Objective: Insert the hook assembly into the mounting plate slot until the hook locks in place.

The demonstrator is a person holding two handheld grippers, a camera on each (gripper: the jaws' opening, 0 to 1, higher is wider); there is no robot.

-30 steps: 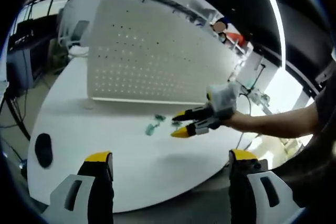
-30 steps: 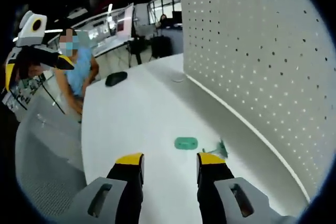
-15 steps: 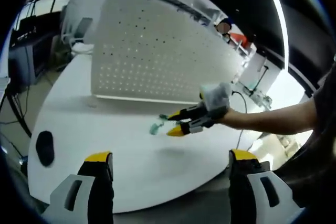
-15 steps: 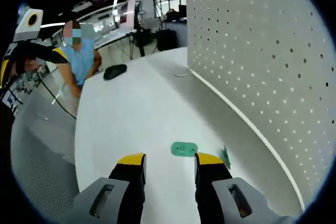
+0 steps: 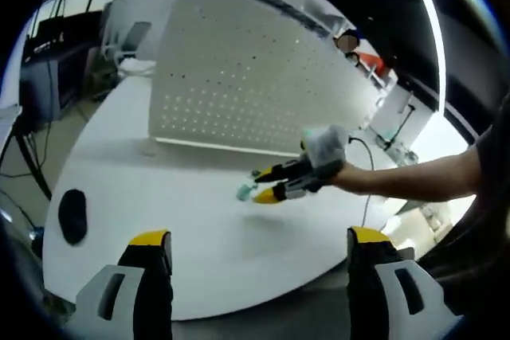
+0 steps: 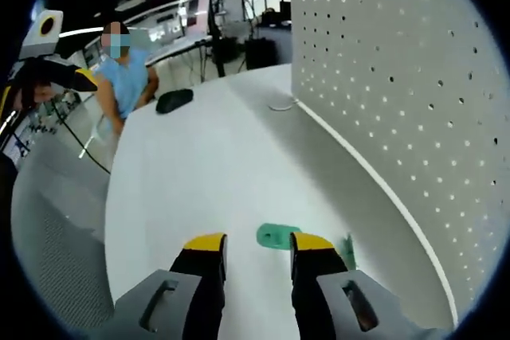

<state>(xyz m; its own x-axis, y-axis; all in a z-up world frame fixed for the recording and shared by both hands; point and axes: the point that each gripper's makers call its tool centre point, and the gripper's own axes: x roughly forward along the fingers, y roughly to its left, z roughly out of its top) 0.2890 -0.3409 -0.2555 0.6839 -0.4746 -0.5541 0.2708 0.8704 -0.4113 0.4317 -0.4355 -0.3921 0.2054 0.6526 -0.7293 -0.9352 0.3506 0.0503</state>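
My right claw [image 6: 253, 244], jaws parted, nears the green plate [image 6: 278, 236] on the desk [image 6: 199, 165]; I should straddle it squarely before clenching.

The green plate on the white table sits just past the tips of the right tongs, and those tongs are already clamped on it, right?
Not clamped. In the right gripper view the right tongs are open, with bare table between the tips, and the green plate lies flat on the white table just beyond them, untouched. The rest is right.
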